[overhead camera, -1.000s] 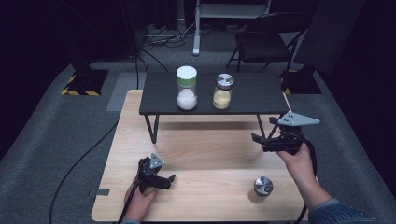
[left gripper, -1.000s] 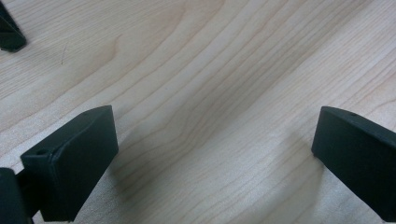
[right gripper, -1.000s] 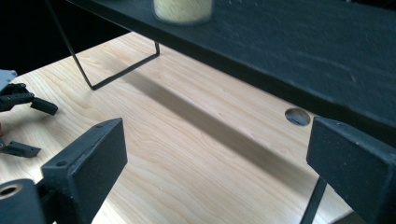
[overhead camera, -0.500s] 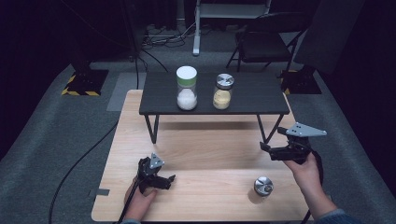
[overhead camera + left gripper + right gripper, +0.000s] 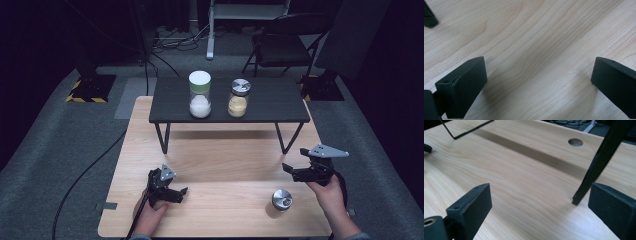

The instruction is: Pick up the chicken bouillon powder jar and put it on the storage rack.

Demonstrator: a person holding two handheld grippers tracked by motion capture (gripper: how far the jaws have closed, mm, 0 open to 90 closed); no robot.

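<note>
chair (image 5: 285, 45): top cut off | jar (image 5: 282, 200): contents hidden under lid

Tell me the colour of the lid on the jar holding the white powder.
White on top with a green band beneath, on the lid of the left jar; the high view shows it best.

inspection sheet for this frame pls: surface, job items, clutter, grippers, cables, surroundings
Surface: light wooden table, with a small black shelf standing on its far half.
Job's things: white-lidded jar and metal-lidded jar side by side on the shelf; third metal-lidded jar on the table, near right.
Clutter: nothing seen.
Grippers: left gripper open, low over bare wood; right gripper open, empty, beyond the near jar.
Cables: black cable across the carpet on the left; cable bundle on the floor behind.
Surroundings: grey carpet, dark chair, stand bases.
</note>
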